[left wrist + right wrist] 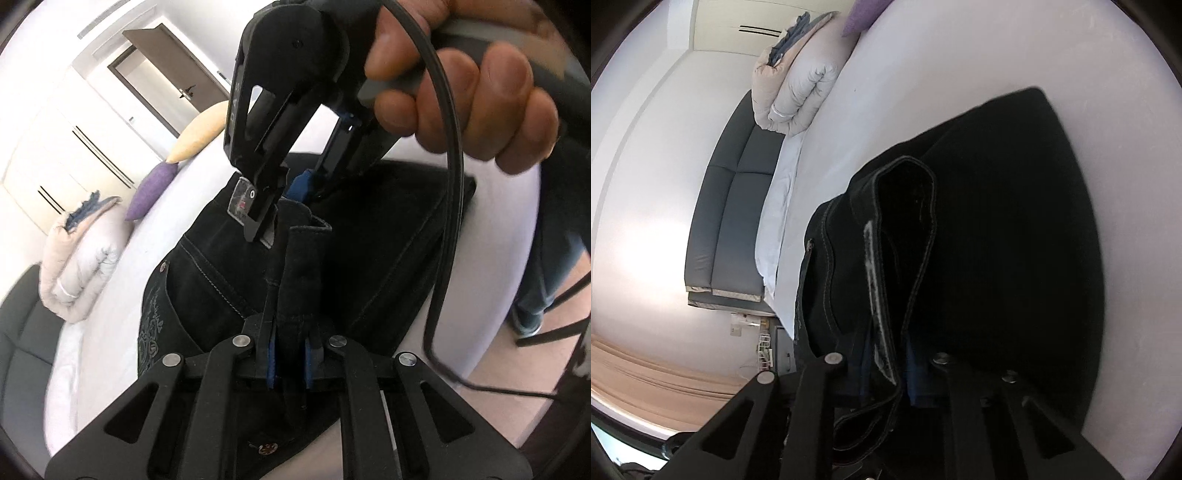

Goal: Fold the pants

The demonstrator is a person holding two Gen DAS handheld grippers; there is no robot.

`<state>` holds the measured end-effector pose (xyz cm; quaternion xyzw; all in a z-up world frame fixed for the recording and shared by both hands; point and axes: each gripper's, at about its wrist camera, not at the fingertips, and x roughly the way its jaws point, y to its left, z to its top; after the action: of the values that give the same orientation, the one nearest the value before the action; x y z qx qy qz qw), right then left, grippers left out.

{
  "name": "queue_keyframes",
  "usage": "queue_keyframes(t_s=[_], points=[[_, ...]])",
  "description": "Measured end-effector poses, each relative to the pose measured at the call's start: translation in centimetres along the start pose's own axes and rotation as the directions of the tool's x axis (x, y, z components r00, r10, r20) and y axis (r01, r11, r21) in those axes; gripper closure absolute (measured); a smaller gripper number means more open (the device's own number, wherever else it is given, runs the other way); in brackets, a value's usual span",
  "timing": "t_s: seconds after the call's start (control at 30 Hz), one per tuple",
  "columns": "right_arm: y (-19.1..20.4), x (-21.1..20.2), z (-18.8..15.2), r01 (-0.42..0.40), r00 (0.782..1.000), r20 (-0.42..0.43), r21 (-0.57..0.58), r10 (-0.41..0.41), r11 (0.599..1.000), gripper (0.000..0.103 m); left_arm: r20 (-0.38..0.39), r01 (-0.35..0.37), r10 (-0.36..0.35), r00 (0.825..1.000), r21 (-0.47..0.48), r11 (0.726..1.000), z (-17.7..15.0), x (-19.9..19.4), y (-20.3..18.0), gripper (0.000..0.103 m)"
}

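Pants: black jeans (369, 236) lying on the white bed (140, 236), already doubled over, waistband end lifted off the sheet by both claws.
Left gripper: the left gripper (289, 354) is pressed together on a waistband fold, blue pads squeezing the dark denim that rises straight up between the fingers.
Right gripper: and there's the right gripper (291, 199) coming in from the top of the left wrist view, pinching the waistband by the pale label; the person's hand (469, 92) is wrapped round its handle, cable (448, 206) looping down.
Right wrist view: the right gripper (886, 373) has the band edge with the label clamped between its fingers, and the waist gapes open just beyond.
Back pocket: embroidered pocket (155, 317) faces up on the left, rivet showing.
Bed: folded duvet (81, 266), purple cushion (151, 192) and cream cushion (199, 136) lined up along the far edge, well apart from the jeans.
Headboard: grey padded headboard (731, 221) behind the duvet.
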<state>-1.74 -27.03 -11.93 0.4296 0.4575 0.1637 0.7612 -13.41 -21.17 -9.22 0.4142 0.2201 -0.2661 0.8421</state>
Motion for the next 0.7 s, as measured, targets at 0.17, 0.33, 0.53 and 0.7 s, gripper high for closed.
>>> queue_keyframes(t_s=[0.17,0.33,0.53,0.7], points=[[0.8,-1.3,0.4,0.027,0.999,0.029,-0.038,-0.026,0.999,0.090,0.022,0.081,-0.080,0.997,-0.059,0.995,1.5,-0.3,0.2,0.094],[0.4,-3.4,0.7,0.029,0.998,0.063,-0.040,-0.027,0.999,0.090,0.048,0.119,-0.117,0.992,-0.042,0.992,3.2,-0.8,-1.2,0.094],[-0.9,-4.1,1.2,0.012,0.997,0.075,-0.008,-0.011,1.000,0.090,0.050,0.152,-0.151,0.987,-0.011,0.988,3.9,0.4,-0.5,0.094],[-1.6,-4.7,1.1,-0.011,0.996,0.091,0.005,0.010,1.000,0.090,0.054,0.169,-0.169,0.984,0.000,0.986,4.1,-0.5,-1.1,0.094]])
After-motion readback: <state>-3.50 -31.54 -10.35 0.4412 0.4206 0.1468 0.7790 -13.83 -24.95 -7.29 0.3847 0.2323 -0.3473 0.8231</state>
